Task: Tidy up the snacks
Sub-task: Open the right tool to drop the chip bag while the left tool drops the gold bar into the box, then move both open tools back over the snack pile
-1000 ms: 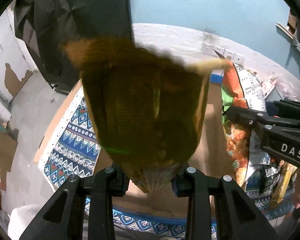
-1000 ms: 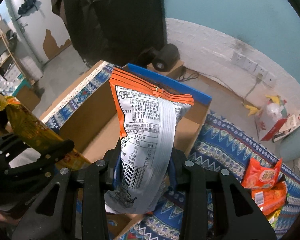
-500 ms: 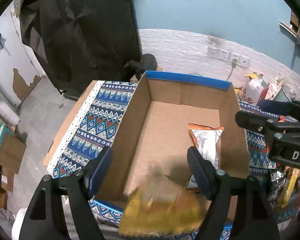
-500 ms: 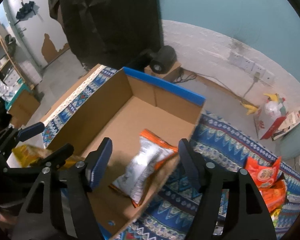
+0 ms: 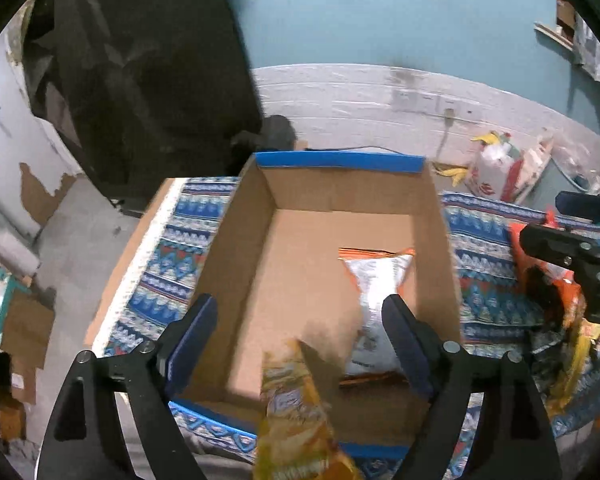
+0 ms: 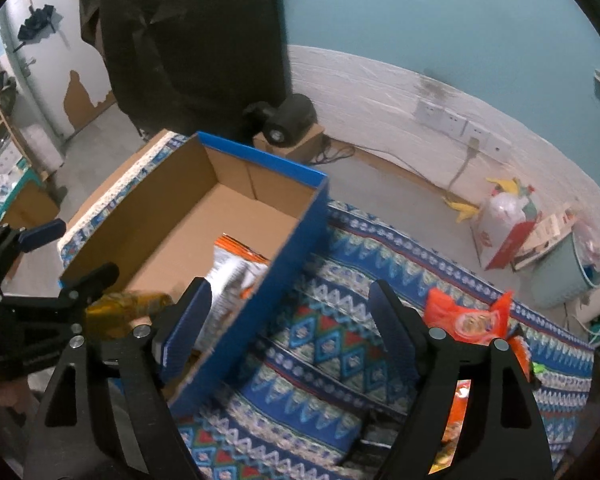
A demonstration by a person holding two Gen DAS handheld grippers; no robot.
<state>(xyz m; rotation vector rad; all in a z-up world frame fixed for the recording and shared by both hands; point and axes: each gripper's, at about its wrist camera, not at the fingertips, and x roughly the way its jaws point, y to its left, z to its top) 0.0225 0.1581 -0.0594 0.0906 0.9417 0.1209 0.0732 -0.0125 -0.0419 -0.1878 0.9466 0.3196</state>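
Snacks are going into the cardboard box (image 5: 332, 196) on the patterned cloth (image 6: 340, 320): the orange-and-silver bag (image 5: 376, 280) lies on the box floor at about 3 o'clock, and the yellow bag (image 5: 296, 412) sits at the near wall at 6 o'clock. The left gripper (image 5: 300, 344) and the right gripper (image 6: 288, 320) are both opening and hold nothing. I think the job has only begun, since more orange packets (image 6: 468, 316) wait on the cloth at 3 o'clock of the box.
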